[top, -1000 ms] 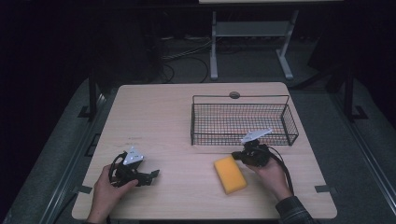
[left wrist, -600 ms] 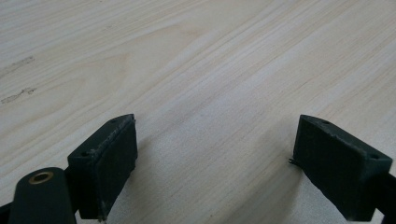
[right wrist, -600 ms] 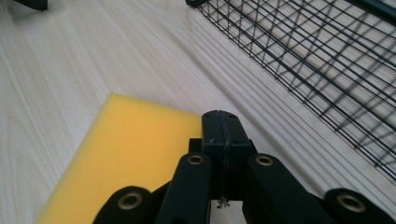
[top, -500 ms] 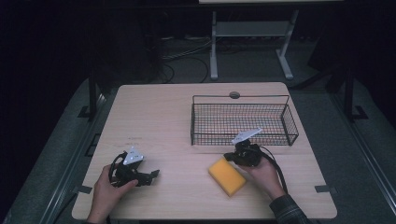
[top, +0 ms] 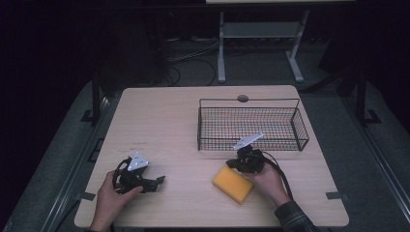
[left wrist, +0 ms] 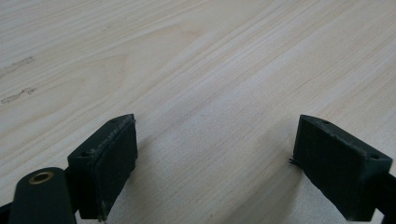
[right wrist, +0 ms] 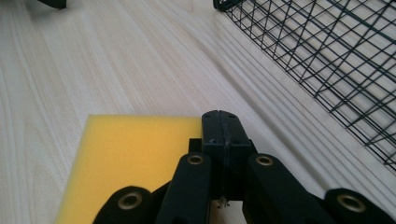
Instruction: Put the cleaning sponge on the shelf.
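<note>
The light wood-grain counter [top: 164,121] has a round cable port [top: 242,98] near its far edge. It stands on grey carpet floor [top: 353,145]. Beyond it, a white metal stand [top: 256,34] and loose black cables [top: 186,58] sit in a dark, unlit room.

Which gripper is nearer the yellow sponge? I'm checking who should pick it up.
Right. The right gripper, jaws shut, sits at the yellow sponge, over its far right edge. The left gripper, jaws open, rests well off to the sponge's left on the table.
</note>
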### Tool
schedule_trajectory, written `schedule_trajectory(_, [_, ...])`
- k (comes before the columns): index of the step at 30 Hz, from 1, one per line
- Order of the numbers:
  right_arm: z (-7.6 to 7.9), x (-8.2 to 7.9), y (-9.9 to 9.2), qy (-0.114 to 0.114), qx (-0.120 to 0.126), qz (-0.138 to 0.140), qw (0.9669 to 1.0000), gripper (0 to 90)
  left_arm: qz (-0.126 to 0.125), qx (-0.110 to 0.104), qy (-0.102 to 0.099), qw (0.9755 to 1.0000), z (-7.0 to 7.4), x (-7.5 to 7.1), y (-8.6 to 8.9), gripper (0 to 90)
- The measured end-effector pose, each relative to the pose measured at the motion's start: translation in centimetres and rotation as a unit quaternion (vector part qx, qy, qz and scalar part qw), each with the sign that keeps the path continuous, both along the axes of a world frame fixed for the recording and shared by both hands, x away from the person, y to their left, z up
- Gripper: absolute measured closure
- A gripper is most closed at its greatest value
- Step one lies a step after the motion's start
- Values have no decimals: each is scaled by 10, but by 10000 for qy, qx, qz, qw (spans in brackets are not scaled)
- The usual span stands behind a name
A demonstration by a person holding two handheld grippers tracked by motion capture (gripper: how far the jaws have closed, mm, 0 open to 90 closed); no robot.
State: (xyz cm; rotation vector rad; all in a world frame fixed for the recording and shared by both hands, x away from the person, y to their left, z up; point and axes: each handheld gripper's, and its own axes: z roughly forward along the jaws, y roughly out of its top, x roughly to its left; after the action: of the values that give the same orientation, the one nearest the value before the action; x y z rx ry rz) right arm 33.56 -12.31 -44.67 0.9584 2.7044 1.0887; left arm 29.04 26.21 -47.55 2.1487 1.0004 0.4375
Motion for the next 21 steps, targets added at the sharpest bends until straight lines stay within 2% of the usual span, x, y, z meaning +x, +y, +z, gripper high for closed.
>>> schedule_trajectory(8, [0,0,0,28,-25,-12,10000,891,0,0,-1,10000,0,0,0,129])
schedule_trajectory(16, [4,0,-9,39,-31,-165,9999,789,-1,2,2,10000,0,0,0,129])
schedule_trajectory(20, [6,-2,-15,-33,-155,-242,9996,693,0,-2,-1,10000,0,0,0,129])
schedule_trajectory(21, [6,-2,-15,-33,-155,-242,9996,693,0,-2,-1,10000,0,0,0,129])
